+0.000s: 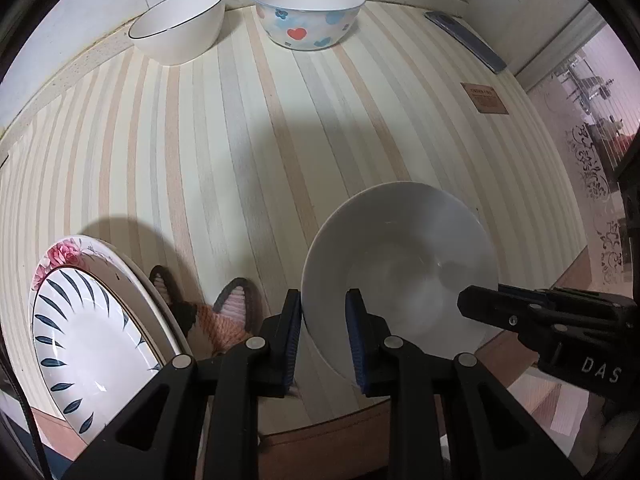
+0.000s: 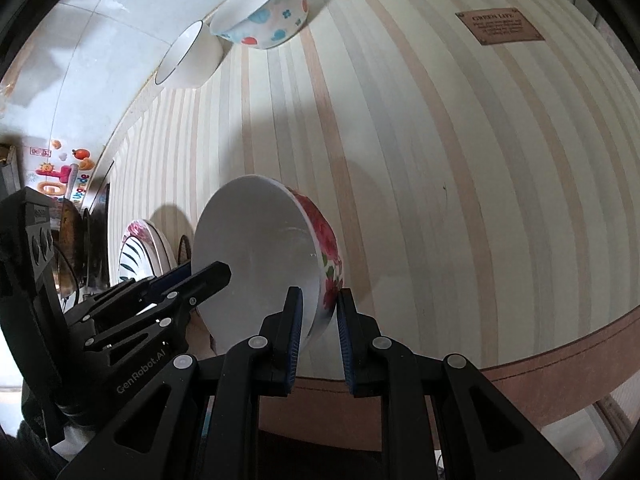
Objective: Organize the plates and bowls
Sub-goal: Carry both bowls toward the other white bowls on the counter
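Over the near edge of the striped table (image 1: 248, 128), the flowered bowl (image 2: 264, 256) hangs tilted, both the left gripper (image 1: 324, 336) and right gripper (image 2: 318, 336) clamped nearly closed on opposite rims, plates (image 1: 96, 328) beside its left.

- My views are evenly lit and sharp, with soft shadows falling across the striped tabletop (image 1: 248, 128).
- Fisheye curvature bends the edges and darkens the corners.
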`<state>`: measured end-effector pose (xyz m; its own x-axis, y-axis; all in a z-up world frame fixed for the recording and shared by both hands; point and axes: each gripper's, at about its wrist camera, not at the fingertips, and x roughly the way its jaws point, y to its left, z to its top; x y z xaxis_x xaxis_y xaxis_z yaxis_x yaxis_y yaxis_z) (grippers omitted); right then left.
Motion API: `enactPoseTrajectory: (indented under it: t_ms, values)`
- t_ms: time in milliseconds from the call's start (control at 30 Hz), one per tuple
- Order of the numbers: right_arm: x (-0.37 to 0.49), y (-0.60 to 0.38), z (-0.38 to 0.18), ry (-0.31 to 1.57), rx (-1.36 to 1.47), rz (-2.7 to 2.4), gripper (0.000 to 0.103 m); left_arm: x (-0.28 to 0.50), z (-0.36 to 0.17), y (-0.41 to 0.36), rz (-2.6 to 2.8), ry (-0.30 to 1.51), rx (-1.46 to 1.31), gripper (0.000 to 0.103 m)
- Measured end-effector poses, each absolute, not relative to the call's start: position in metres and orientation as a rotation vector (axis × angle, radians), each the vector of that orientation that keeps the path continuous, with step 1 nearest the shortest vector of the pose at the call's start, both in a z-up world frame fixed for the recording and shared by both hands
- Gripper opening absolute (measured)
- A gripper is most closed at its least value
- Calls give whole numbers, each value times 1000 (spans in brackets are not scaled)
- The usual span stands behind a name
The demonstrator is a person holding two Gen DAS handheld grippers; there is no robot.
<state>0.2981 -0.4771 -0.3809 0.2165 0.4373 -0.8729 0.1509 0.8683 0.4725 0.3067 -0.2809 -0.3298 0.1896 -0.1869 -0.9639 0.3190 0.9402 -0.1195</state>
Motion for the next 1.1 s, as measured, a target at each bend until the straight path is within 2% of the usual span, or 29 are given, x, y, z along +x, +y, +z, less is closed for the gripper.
enactPoseTrajectory:
  t_ms: [100,200,233,267,300,333,400,633,833,900,933,967,1033,1100]
  values:
    - [304,-477,-380,1403,543,221,20,308,-316,-276,-358,1335,114,20]
    - [309,-490,-364,1404,587,243,20,321,-276,-259,-349,1288,61,21]
    - [313,-497,-352,1387,598,242,21,330,-265,-255,-342,1276,48,28]
    - [318,-504,-341,1365,602,244,27,341,-254,-251,-341,1265,27,36]
    - [326,-509,-329,1343,601,246,36,355,-244,-247,-338,1249,-1,39]
    - [335,-514,-318,1313,604,246,39,370,-236,-244,-327,1231,-27,44]
    - [362,-524,-299,1247,618,257,46,411,-229,-245,-309,1208,-74,46]
    - [493,-538,-300,1154,673,246,46,533,-264,-276,-311,1292,-146,45]
    - [567,-537,-331,1202,695,240,46,574,-299,-295,-311,1344,-86,43]
    - [578,-538,-342,1214,702,231,45,581,-309,-299,-312,1354,-90,42]
    - [582,-540,-347,1217,705,238,44,582,-312,-299,-315,1352,-94,33]
    - [586,-541,-353,1219,705,241,36,584,-315,-300,-316,1352,-97,21]
    - [591,-539,-358,1209,708,269,32,588,-321,-302,-325,1353,-108,18]
    - [591,-532,-355,1179,673,298,17,589,-323,-302,-319,1344,-99,15]
